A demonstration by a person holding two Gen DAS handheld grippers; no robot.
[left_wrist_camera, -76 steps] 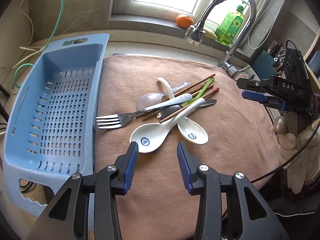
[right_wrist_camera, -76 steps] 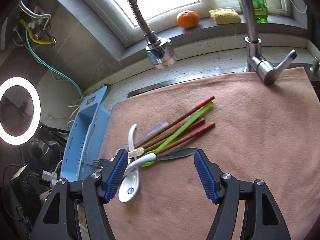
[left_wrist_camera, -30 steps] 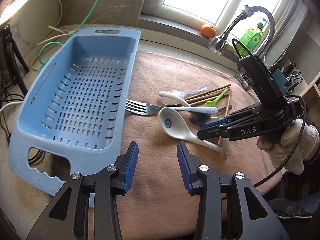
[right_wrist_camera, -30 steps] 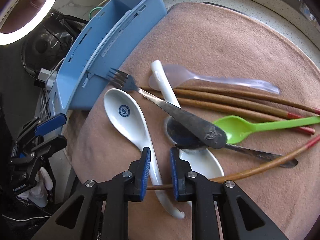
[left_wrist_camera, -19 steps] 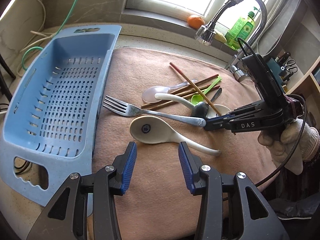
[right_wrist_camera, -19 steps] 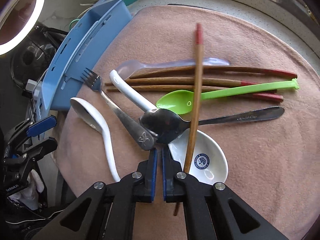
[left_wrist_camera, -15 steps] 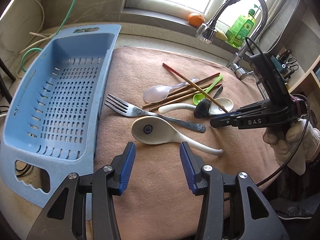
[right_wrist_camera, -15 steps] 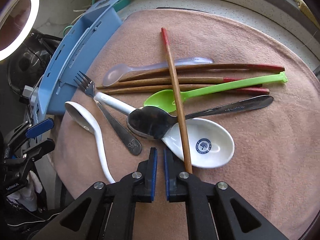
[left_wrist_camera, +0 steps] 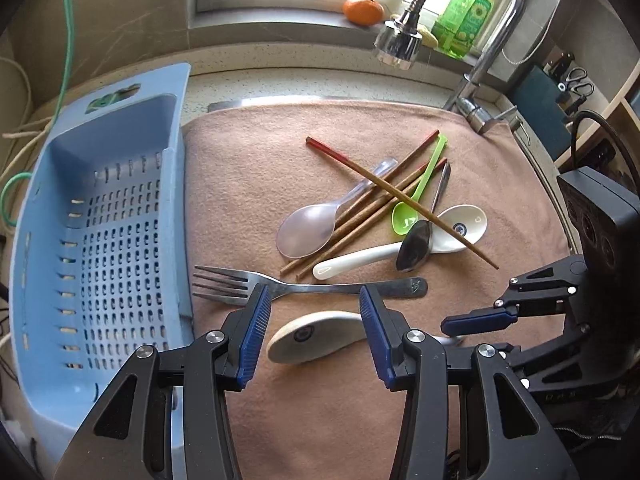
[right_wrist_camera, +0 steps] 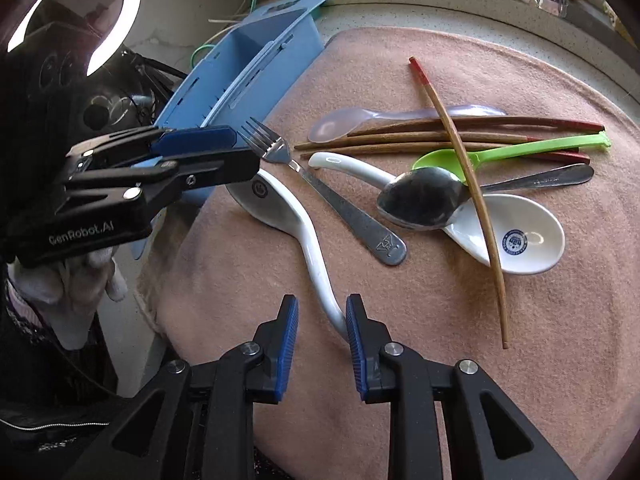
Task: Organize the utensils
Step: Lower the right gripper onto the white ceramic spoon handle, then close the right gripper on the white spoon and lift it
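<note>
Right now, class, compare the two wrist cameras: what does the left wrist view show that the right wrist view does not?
Only the left wrist view shows the window sill with the orange, the green soap bottle and the inside of the blue basket. Only the right wrist view shows the ring light, a gloved hand, and the white spoon's handle between the opening fingers of the right gripper. Both show the fork, chopsticks, green spoon and pink cloth.
</note>
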